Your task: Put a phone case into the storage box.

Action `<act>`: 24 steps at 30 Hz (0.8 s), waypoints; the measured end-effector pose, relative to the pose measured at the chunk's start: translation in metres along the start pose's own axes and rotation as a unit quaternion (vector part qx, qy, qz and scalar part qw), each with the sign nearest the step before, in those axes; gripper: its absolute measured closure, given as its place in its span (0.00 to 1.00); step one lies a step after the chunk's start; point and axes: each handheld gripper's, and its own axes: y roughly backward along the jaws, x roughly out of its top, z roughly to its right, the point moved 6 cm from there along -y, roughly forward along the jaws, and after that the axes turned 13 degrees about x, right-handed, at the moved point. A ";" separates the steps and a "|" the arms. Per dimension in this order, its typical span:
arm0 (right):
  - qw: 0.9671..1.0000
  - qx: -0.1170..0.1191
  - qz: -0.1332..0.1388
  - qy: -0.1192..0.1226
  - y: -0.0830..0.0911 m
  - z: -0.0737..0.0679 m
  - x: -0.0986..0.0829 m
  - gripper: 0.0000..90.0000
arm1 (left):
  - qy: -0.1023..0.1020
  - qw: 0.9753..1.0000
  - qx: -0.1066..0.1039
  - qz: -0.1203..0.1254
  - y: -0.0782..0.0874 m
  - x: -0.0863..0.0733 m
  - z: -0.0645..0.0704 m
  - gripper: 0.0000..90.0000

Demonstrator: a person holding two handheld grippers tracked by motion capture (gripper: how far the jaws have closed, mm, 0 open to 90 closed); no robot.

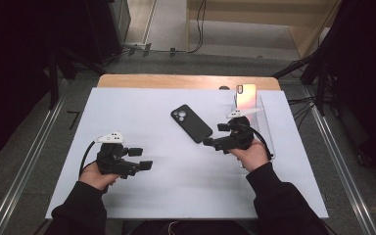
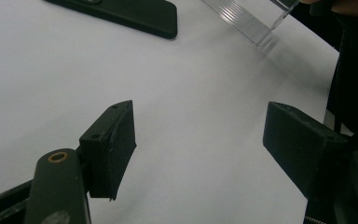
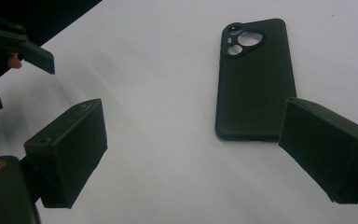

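Black phone (image 1: 191, 123) lies flat, camera side up, mid white mat (image 1: 176, 161); your right gripper (image 1: 215, 135) sits just right of phone, jaws wide, nothing between them, pointing at phone's lower end; your left gripper (image 1: 141, 158) well left of phone and nearer you, jaws wide, empty; clear stand (image 1: 263, 122) right of phone holds second phone (image 1: 246, 96) upright.

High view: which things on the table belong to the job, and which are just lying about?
In the job:
- black phone case, nearest the open right claw
- clear acrylic stand
- phone in the stand

Lying about:
- left claw, open, idle
- white mat
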 end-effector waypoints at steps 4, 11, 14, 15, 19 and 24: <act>1.000 -0.002 0.008 0.000 -0.005 0.004 0.010 0.07 | 0.003 1.000 0.001 0.000 0.001 -0.001 -0.001 0.29; 1.000 -0.010 0.005 -0.006 -0.020 0.015 0.027 0.07 | 0.000 1.000 0.001 0.002 0.002 0.000 0.000 0.29; 1.000 -0.018 0.002 -0.001 -0.025 0.016 0.034 0.07 | 0.002 1.000 0.002 0.003 0.002 -0.001 -0.001 0.29; 1.000 -0.019 0.001 0.002 -0.027 0.016 0.036 0.07 | 0.003 1.000 0.001 0.002 0.002 -0.001 -0.001 0.29; 1.000 -0.023 -0.006 0.004 -0.036 0.018 0.043 0.07 | 0.002 1.000 0.002 0.005 0.002 -0.001 -0.001 0.29; 0.999 -0.032 -0.010 0.009 -0.049 0.024 0.051 0.07 | 0.000 1.000 0.000 0.005 0.002 0.000 0.000 0.29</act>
